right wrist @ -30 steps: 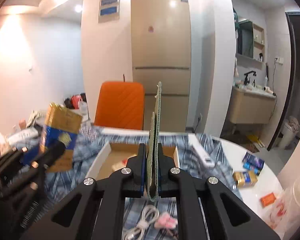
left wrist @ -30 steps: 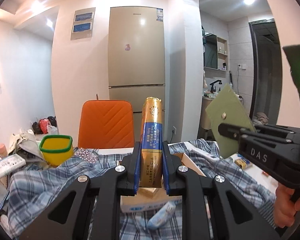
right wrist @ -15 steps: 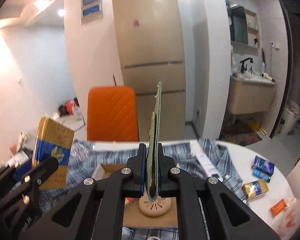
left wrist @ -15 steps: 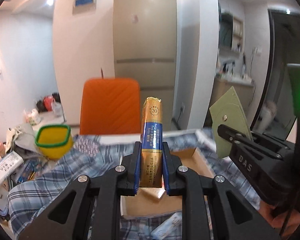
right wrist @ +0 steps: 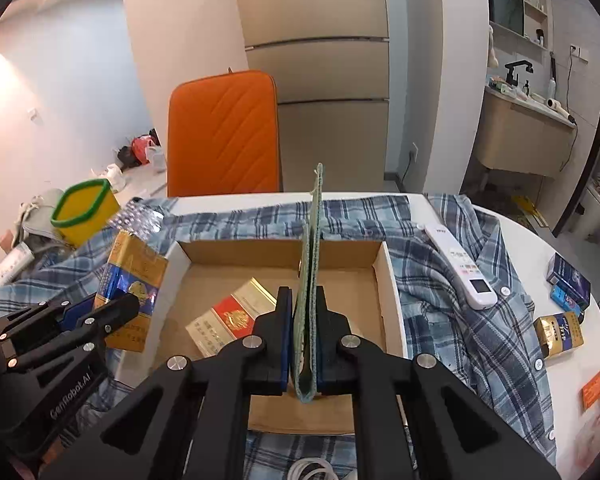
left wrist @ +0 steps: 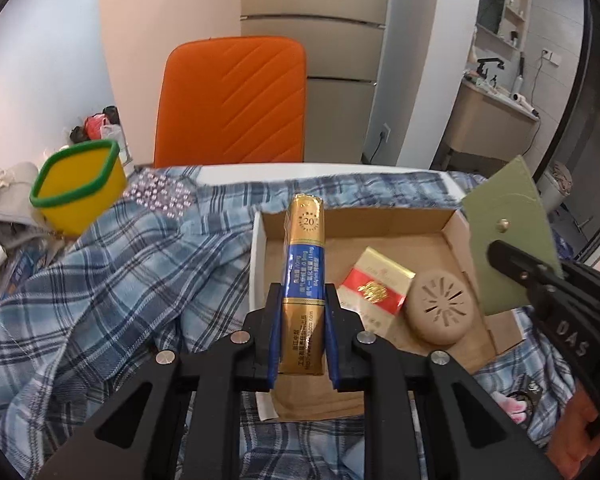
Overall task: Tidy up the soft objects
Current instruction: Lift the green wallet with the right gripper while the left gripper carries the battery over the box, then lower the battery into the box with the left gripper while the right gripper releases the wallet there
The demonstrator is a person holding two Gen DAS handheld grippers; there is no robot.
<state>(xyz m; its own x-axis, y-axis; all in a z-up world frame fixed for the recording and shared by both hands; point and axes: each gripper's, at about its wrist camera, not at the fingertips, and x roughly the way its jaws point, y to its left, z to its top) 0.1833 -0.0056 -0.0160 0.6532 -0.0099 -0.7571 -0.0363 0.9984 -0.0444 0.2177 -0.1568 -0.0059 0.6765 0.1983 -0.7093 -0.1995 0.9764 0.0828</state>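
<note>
Left wrist view: left gripper [left wrist: 302,336] pinches the gold-blue pack [left wrist: 304,276]; right gripper [right wrist: 302,344] clamps a green pouch [right wrist: 311,280]. Both likely next lower into the cardboard box [left wrist: 380,220] at twelve o'clock.

orange chair [left wrist: 232,100], fridge [right wrist: 316,72], yellow tub w/ green rim [left wrist: 78,188], remote [right wrist: 460,266]

The green pouch [right wrist: 309,300] hides the round beige disc behind it in the right wrist view. The white cable [right wrist: 310,470] is cut off by the bottom edge. Print on the gold-and-blue pack [left wrist: 303,288] is too small to read.
</note>
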